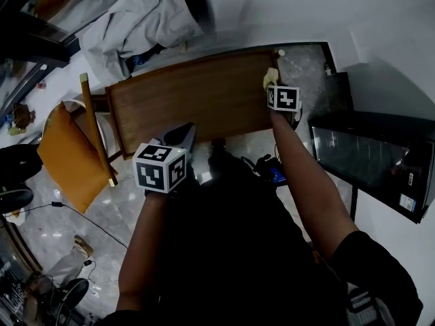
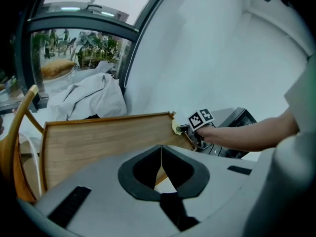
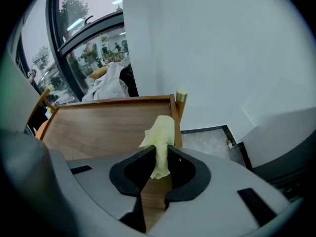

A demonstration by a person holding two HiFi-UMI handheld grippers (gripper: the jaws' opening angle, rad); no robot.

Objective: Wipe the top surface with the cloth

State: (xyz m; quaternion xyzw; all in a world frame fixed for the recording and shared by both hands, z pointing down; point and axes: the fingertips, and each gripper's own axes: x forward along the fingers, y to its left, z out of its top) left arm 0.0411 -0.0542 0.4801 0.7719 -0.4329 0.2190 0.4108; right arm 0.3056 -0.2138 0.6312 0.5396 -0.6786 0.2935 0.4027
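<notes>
**Obs., near to far.**

1. Left gripper point(image 2: 161, 151): jaws closed tip to tip, nothing between them. It is held low by the near edge of the bench. No contact w/ the wood is evident. Idle.

2. Right gripper point(image 3: 161, 156): jaws clamped on a yellow cloth point(image 3: 160, 132). The pinch is approx. mid-length. A short tail hangs below the jaws and a larger bunched tuft stands out ahead of the tips. In the head view this gripper sits at the far right corner of the bench top, w/ the cloth over the wood just inside the rim. Whether the cloth actually touches the top cannot be confirmed.

3. Bench point(image 3: 98, 127): brown wood top w/ a raised lip along the rear and right sides and a pale corner post point(image 3: 181, 96). Nothing is resting on the top.

4. Beyond: an orange chair point(image 1: 68, 158) stands at the bench's left end and crumpled white fabric point(image 1: 139, 12) lies behind it. A black glass-fronted appliance point(image 1: 370, 155) is to the right.

**Handling, assessed.**
- The cloth looks light, soft and limp, w/ no stiffness of its own, so it should fold and drag under pressure.
- The present hold seems adequate.
- The tuft ahead of the tips is the working pad and is small. A steep angle risks the gripper tips scraping the wood.
- A low, flat approach is advised.
- The lip will stop strokes at the rear and right.
</notes>
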